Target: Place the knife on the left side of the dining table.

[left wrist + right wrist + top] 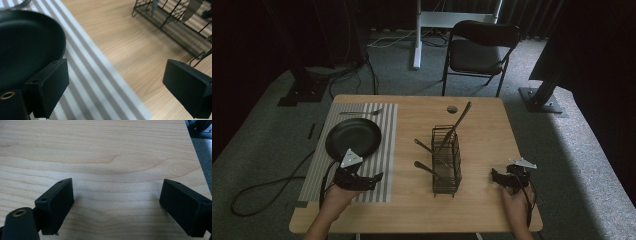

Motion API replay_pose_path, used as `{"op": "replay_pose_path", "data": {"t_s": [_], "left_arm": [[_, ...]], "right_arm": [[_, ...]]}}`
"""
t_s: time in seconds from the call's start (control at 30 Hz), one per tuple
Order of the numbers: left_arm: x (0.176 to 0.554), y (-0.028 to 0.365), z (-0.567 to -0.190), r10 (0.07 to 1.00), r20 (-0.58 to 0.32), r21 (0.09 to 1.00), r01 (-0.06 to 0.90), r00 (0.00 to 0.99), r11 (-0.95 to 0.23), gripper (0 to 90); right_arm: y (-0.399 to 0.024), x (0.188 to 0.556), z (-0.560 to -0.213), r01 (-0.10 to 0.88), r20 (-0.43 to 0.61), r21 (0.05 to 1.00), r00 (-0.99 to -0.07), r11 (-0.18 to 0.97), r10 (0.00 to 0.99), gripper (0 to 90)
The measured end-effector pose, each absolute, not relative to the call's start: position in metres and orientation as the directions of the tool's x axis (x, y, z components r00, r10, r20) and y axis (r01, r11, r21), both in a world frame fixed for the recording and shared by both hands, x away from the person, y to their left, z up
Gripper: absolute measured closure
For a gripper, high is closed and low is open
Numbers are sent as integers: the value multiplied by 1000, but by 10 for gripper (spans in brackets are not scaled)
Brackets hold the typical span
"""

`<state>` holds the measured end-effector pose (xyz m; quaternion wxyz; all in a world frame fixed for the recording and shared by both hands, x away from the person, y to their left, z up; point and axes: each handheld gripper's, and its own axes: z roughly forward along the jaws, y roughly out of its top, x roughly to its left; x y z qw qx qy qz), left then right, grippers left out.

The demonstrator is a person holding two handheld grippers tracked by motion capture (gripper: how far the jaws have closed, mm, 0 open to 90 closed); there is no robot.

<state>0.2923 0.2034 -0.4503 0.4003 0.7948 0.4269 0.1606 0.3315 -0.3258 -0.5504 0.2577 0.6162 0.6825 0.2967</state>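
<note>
A black plate (pixel 353 137) lies on a grey striped placemat (pixel 387 150) at the table's left, with a fork (pixel 362 112) on the mat's far end. A black wire rack (pixel 447 172) stands mid-table and holds several utensils; one long handle (pixel 462 120) leans up and to the right. My left gripper (pixel 374 179) hovers over the mat's near part, just in front of the plate, open and empty. In the left gripper view the plate (pixel 27 45), the mat (pixel 100 82) and the rack (pixel 175 30) lie beyond its jaws. My right gripper (pixel 496 178) stands open over bare wood right of the rack.
A small dark round thing (pixel 452 108) sits near the table's far edge. Beyond the table stand a black folding chair (pixel 482 47) and a white stand (pixel 418 35). The right gripper view has the table's right edge (pixel 197 157) close by. Cables run across the floor at left.
</note>
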Motion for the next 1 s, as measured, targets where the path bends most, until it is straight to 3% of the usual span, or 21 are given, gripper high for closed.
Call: {"op": "replay_pose_path", "data": {"t_s": [1.0], "left_arm": [[321, 149, -391, 694, -87, 825, 442, 714, -351, 70]], "right_arm": [[-326, 332, -551, 687, 14, 724, -108, 65, 994, 115]]}}
